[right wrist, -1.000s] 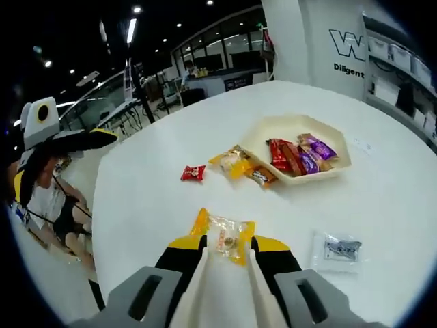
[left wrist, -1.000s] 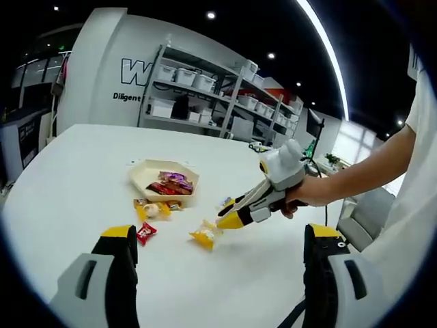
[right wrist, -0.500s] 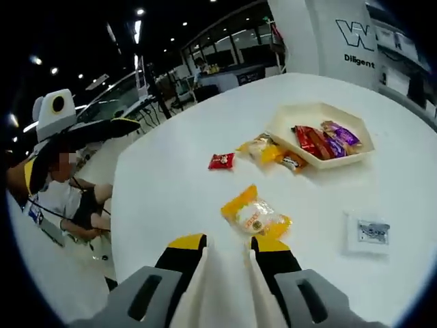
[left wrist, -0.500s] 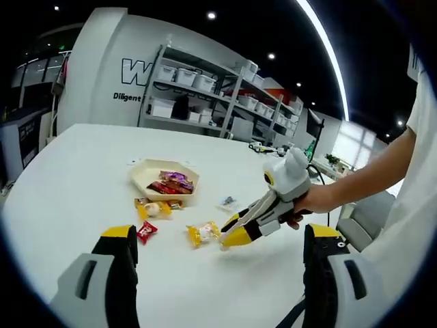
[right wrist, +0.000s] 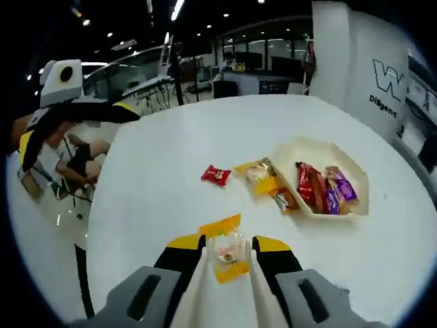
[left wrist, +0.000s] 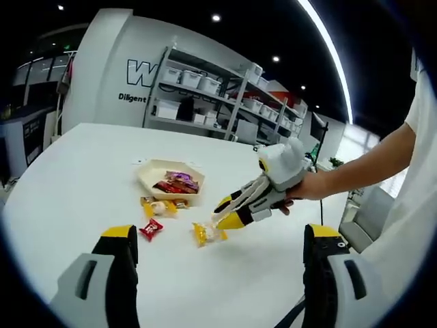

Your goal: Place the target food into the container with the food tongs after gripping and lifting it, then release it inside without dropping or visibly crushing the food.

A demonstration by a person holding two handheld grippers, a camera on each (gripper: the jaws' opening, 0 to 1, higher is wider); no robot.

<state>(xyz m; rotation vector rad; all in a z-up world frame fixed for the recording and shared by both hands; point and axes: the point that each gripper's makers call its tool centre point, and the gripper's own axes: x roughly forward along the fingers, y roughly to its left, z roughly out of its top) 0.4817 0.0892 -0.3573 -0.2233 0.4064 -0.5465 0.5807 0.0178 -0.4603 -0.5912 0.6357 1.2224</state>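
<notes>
1. Right gripper (right wrist: 228, 244) has its yellow-tipped jaws on either side of the yellow-ended clear snack packet (right wrist: 227, 249), tips touching its edges on the white round table (right wrist: 171, 143).
2. The cream hexagonal tray (right wrist: 311, 148), holding red and purple wrappers, sits beyond; a small red candy (right wrist: 216, 175) and a yellow packet cluster (right wrist: 258, 173) lie between.
3. Left gripper (left wrist: 218, 249) hangs spread wide, nothing between its jaws.
4. Bare tabletop all round the near side.

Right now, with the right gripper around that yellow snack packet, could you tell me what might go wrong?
The right gripper seems to hold only the near part of the yellow-edged snack packet, so it could slip when lifted. Squeezing harder may crush the pastry inside. The hexagonal tray already holds several bars, and two packets lie against its near wall.
</notes>
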